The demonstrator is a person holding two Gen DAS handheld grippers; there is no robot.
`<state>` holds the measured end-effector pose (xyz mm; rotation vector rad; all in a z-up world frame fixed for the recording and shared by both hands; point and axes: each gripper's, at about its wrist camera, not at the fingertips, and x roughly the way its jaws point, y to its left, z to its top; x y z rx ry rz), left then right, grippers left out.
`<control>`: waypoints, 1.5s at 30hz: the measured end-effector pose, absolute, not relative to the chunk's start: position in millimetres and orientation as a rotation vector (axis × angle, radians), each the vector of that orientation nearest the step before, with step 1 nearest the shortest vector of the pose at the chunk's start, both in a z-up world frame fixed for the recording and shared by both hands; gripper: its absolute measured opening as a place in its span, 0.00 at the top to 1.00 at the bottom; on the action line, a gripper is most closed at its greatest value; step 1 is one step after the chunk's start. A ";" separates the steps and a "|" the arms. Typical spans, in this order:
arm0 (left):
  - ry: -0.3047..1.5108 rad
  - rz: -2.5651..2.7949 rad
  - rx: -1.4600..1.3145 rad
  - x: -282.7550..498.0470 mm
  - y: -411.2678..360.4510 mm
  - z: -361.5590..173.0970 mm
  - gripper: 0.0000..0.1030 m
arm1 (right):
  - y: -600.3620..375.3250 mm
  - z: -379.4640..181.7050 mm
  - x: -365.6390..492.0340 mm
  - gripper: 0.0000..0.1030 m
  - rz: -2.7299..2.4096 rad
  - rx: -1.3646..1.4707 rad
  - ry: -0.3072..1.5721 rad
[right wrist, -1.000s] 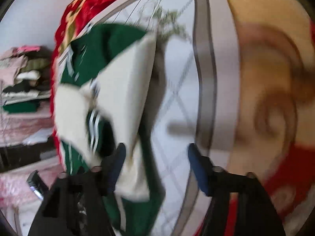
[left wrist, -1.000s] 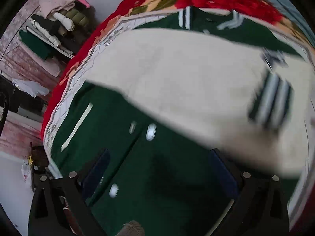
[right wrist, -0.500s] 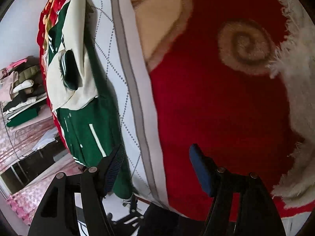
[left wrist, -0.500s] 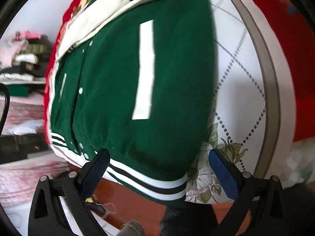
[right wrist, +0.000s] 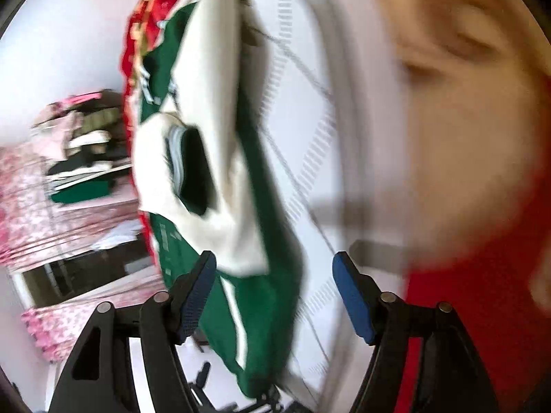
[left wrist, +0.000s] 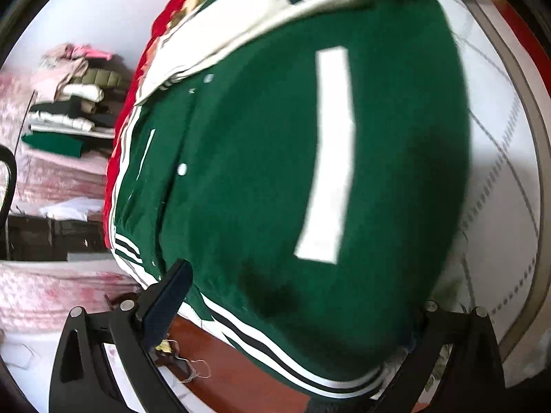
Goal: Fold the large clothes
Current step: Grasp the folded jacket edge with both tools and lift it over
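Observation:
A dark green varsity jacket (left wrist: 258, 172) with cream sleeves lies front up on the bed, its striped hem (left wrist: 275, 354) nearest me. My left gripper (left wrist: 292, 313) straddles that hem, jaws wide and closing; the left pad (left wrist: 165, 306) stands clear of the cloth and the right finger is hidden under the hem's corner. In the right wrist view the jacket (right wrist: 275, 234) hangs blurred, a cream sleeve (right wrist: 213, 69) folded across it with the striped cuff (right wrist: 193, 172) showing. My right gripper (right wrist: 273, 296) has the jacket's green side edge between its opening pads, not pressed.
The jacket rests on a white quilted sheet (left wrist: 492, 189) with a grey border, over a red patterned blanket (right wrist: 482, 309). A stack of folded clothes (left wrist: 72, 103) sits at the far left. Brown wood (left wrist: 241, 378) shows below the hem at the bed's edge.
The left gripper slid from above the cream sleeve down to the jacket's hem and drew closer. The right gripper swung out over the red blanket, then back to the jacket's side edge.

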<state>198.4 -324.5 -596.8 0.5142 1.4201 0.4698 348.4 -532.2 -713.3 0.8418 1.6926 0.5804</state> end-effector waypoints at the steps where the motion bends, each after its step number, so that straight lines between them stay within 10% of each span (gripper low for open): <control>1: 1.412 0.465 0.491 202.5 -320.8 -592.2 0.24 | -522.0 -719.2 358.6 0.23 0.608 0.855 1.678; 4: 1.380 0.431 0.418 203.6 -322.3 -579.5 0.73 | -499.6 -731.8 378.1 0.23 0.680 0.918 1.651; 10: 1.333 0.441 0.338 203.4 -319.3 -554.4 0.85 | -444.4 -741.9 403.0 0.19 0.761 1.003 1.642; 12: 1.322 0.432 0.320 205.4 -310.7 -546.7 0.87 | -423.6 -738.3 407.6 0.22 0.752 0.966 1.657; 14: 1.305 0.421 0.304 205.6 -304.8 -537.7 0.88 | -406.0 -735.2 407.0 0.68 0.695 0.901 1.688; 17: 1.294 0.404 0.248 205.3 -291.0 -525.0 0.89 | -395.7 -717.0 403.8 0.82 0.635 0.882 1.679; 34: 1.298 0.347 -0.243 213.5 -74.6 -434.4 0.89 | -179.8 -495.1 452.5 0.84 0.428 0.385 1.673; 45: 1.373 0.497 -0.735 197.8 165.0 -520.1 0.81 | 65.6 -589.6 459.7 0.82 0.354 0.137 1.828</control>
